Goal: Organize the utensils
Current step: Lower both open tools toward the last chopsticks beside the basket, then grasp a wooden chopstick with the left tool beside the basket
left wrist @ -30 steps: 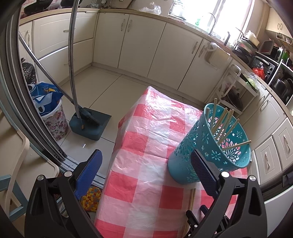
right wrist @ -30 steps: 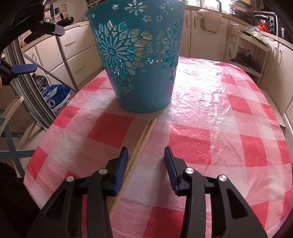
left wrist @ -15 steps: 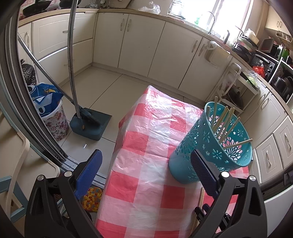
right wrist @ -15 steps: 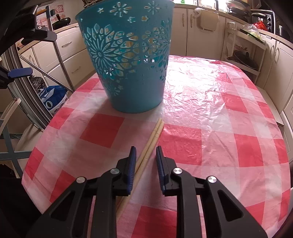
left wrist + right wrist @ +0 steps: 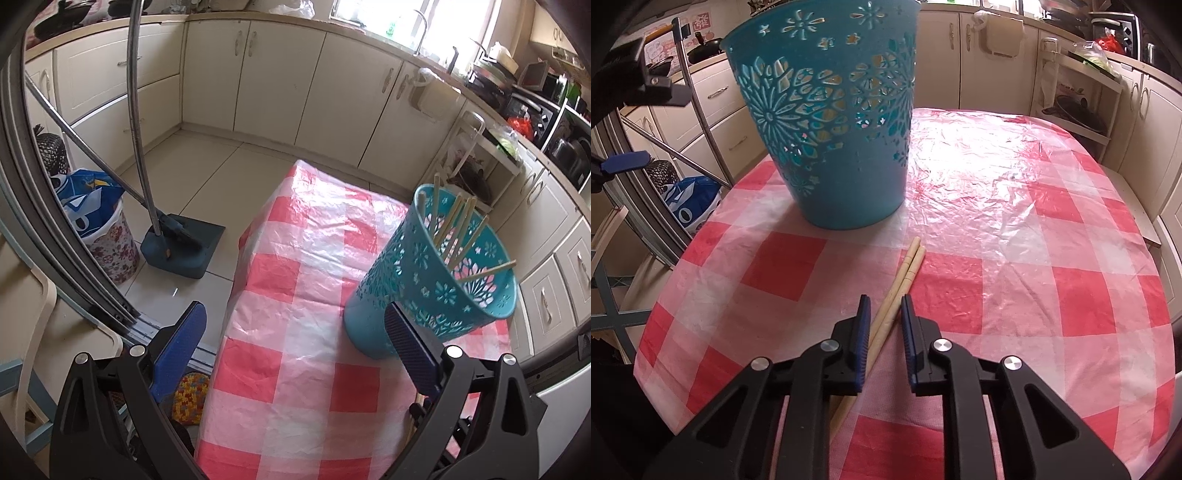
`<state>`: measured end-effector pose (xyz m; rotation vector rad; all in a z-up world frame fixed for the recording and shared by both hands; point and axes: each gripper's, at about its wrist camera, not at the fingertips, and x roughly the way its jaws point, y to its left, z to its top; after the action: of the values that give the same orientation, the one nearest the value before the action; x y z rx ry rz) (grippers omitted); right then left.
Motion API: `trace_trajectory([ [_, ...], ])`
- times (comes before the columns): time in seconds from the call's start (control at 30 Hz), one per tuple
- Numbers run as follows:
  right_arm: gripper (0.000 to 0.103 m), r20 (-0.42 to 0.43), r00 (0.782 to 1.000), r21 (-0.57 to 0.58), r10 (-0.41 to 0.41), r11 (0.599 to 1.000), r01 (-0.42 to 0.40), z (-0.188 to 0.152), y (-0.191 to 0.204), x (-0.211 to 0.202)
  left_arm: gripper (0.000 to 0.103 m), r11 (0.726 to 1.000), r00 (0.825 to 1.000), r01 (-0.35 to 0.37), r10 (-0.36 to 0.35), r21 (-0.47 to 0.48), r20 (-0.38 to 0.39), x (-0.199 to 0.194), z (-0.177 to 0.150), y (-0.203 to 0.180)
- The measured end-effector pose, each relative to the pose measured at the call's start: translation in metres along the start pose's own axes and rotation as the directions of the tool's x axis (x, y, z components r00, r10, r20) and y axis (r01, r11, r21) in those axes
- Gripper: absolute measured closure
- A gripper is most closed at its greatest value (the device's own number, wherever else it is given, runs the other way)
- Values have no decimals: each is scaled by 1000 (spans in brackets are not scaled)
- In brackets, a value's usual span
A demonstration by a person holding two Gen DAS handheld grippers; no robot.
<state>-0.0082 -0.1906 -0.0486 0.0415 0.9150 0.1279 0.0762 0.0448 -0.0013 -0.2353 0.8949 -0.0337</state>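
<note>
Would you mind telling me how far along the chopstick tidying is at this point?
Several chopsticks already stand in the teal basket. In hand: the right gripper is closing around the last pair lying on the checked tablecloth, not yet pinched. Left: lift them into the basket. The left gripper is open, empty.

Legible text — almost none. One white sign with a large red Chinese-style character, seen at the upper left of the right wrist view behind the counter; the character itself is too small to read surely. Beside it, a printed poster — lettering illegible.
</note>
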Motion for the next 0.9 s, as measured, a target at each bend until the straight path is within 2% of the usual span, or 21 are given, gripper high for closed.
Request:
trace_trajectory([
  [0.2, 87, -3, 1000, 11, 11, 1000, -11, 1, -6, 0, 10, 992, 997, -2, 12, 124, -74, 17, -19, -24],
  [0.33, 87, -6, 1000, 27, 14, 1000, -13, 1, -12, -2, 10, 970, 993, 18, 10, 244, -115, 27, -39, -56],
  [0.43, 86, -13, 998, 65, 58, 996, -57, 1, -21, -2, 10, 955, 992, 22, 16, 297, -127, 31, -49, -71],
  [0.47, 83, -14, 997, 96, 82, 992, -80, 1, -26, -2, 10, 952, 991, 24, 18, 306, -132, 33, -51, -74],
  [0.53, 82, -8, 995, 146, 103, 984, -100, 2, -36, -3, 10, 953, 990, 23, 19, 301, -137, 34, -51, -75],
  [0.6, 82, -6, 997, 159, 72, 985, -70, 2, -43, -4, 10, 960, 990, 25, 16, 280, -143, 36, -49, -72],
  [0.8, 82, -5, 1000, 56, -12, 998, 13, 3, -28, -2, 10, 969, 985, 38, 4, 243, -170, 41, -47, -64],
  [0.9, 82, -7, 1000, 71, -2, 997, 3, 4, -28, 0, 10, 967, 986, 36, 7, 251, -168, 41, -48, -64],
])
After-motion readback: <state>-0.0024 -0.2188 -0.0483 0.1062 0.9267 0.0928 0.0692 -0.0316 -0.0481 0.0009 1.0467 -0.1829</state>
